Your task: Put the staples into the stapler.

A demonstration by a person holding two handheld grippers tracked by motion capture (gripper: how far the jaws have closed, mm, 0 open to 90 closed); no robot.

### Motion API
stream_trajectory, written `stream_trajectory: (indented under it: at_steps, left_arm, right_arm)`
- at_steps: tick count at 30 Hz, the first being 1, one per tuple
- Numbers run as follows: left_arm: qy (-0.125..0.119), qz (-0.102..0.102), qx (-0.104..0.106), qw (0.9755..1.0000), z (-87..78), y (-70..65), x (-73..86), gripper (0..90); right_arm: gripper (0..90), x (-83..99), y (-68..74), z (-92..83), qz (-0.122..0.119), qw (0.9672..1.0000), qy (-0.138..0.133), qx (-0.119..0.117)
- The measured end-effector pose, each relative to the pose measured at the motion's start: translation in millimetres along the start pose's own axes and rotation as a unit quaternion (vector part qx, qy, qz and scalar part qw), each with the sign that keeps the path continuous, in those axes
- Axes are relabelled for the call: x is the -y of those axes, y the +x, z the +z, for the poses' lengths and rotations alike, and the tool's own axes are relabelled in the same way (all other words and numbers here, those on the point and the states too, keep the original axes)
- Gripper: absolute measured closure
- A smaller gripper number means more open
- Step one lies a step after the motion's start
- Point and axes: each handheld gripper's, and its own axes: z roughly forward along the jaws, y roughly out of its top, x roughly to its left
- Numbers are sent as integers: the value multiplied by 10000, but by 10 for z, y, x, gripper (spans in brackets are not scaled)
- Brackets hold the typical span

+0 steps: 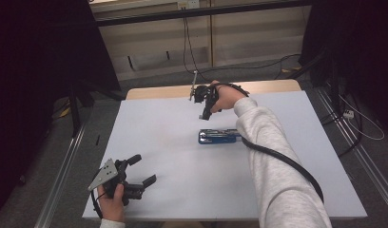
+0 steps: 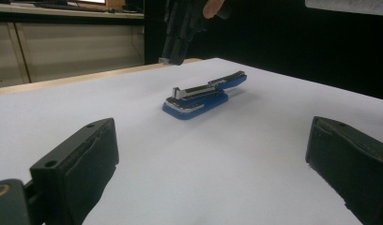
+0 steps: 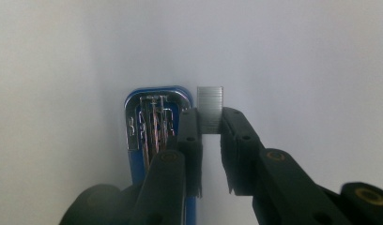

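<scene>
The right gripper (image 3: 211, 123) has its jaws pinched on a strip of staples (image 3: 210, 104), held up over the white table (image 1: 173, 156) just beside the opened blue stapler (image 1: 219, 136). That strip looks light but brittle, probably snaps if squeezed mid-length, so gripping the flat sides seems right. The left gripper (image 1: 142, 168) sits wide open and empty near the table's front edge.

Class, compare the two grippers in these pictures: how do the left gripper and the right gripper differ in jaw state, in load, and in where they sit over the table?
The left gripper has its jaws spread wide with nothing between them; the right gripper is shut on a strip of staples. The left gripper sits low at the near edge of the white table, far from the blue stapler; the right gripper is raised just beyond the stapler, which lies open. Both are black and hand-held.
</scene>
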Motion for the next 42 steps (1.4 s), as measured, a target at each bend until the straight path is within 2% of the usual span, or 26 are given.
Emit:
stream_trajectory:
  at_steps: [7,13,25,28,42]
  left_arm:
    - [0,-32,-13,10000,-8,-11,0,29]
    - [-1,-43,-20,10000,-1,-10,-1,29]
    - [15,-28,-18,10000,9,-7,-4,29]
    - [16,-17,-22,10000,7,-7,-4,29]
    - [16,9,-65,10000,-1,-2,-7,29]
  right_arm:
    - [783,49,-3,-5,63,10000,-9,26]
    - [783,32,28,-17,-2,10000,-39,-11]
    - [783,12,119,-17,-36,10000,6,-60]
    - [783,8,130,-16,-87,9999,-60,-85]
    - [783,-27,237,3,-41,9998,-23,-185]
